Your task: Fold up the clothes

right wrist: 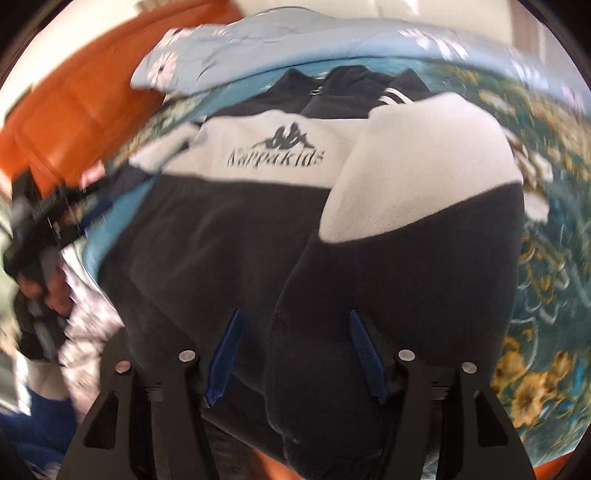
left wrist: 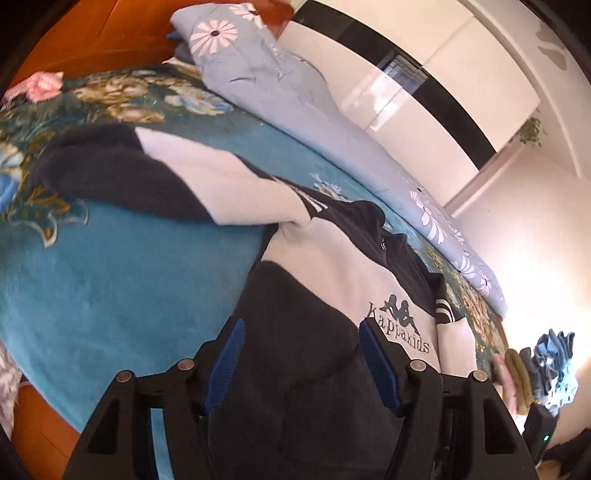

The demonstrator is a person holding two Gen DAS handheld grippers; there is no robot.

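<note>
A black and cream fleece top [left wrist: 332,258] with a "Kappa Kids" logo lies front up on a teal floral blanket [left wrist: 110,266]. One sleeve [left wrist: 122,173] stretches out to the left. My left gripper [left wrist: 301,332] is open over the black lower body of the top. In the right wrist view the top [right wrist: 258,155] fills the frame, with its other sleeve [right wrist: 424,221] folded across the body. My right gripper [right wrist: 293,325] is open over the black sleeve end. The left gripper and the hand holding it [right wrist: 40,258] show blurred at the left edge.
A light blue daisy-print duvet [left wrist: 295,110] lies bunched along the far side of the bed. An orange wooden headboard [left wrist: 92,33] is at the back left. White wardrobe doors [left wrist: 443,74] stand beyond. The hand holding my right gripper [left wrist: 517,376] shows at the right.
</note>
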